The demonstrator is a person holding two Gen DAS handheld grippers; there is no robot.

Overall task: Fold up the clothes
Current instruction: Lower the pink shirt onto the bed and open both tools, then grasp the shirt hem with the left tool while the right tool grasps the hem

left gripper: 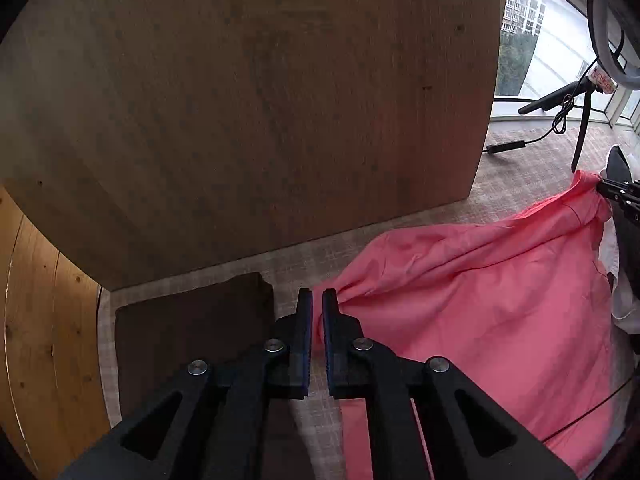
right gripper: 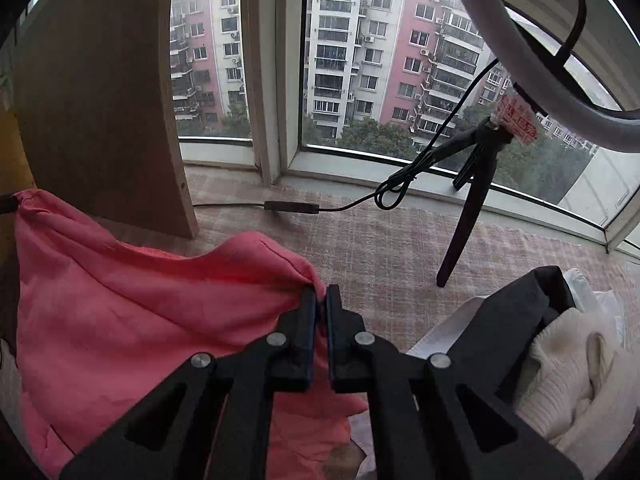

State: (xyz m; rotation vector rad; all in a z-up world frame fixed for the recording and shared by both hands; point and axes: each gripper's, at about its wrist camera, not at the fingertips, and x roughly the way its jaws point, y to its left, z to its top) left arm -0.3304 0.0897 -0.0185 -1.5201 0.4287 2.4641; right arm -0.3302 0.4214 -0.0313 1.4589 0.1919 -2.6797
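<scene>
Pinching pink garment (left gripper: 480,300) | left tongs (left gripper: 317,300) clenched on corner | right tongs (right gripper: 322,298) likewise

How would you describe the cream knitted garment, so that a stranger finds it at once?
Start from the big window and come down across the checked carpet to the pile on the right. The cream ribbed knitted garment lies there beside a black cloth; only it is pale and woolly.

Both tongs are matte black. The left tongs (left gripper: 317,300) have two flat fingers lined inside with blue ribbed pads (left gripper: 308,332), carried on angled link bars pinned by round silver screws (left gripper: 198,368), with triangular cut-outs in the near body. The right tongs (right gripper: 322,298) match: blue pads (right gripper: 316,336), silver screws (right gripper: 201,360), triangular cut-outs.
</scene>
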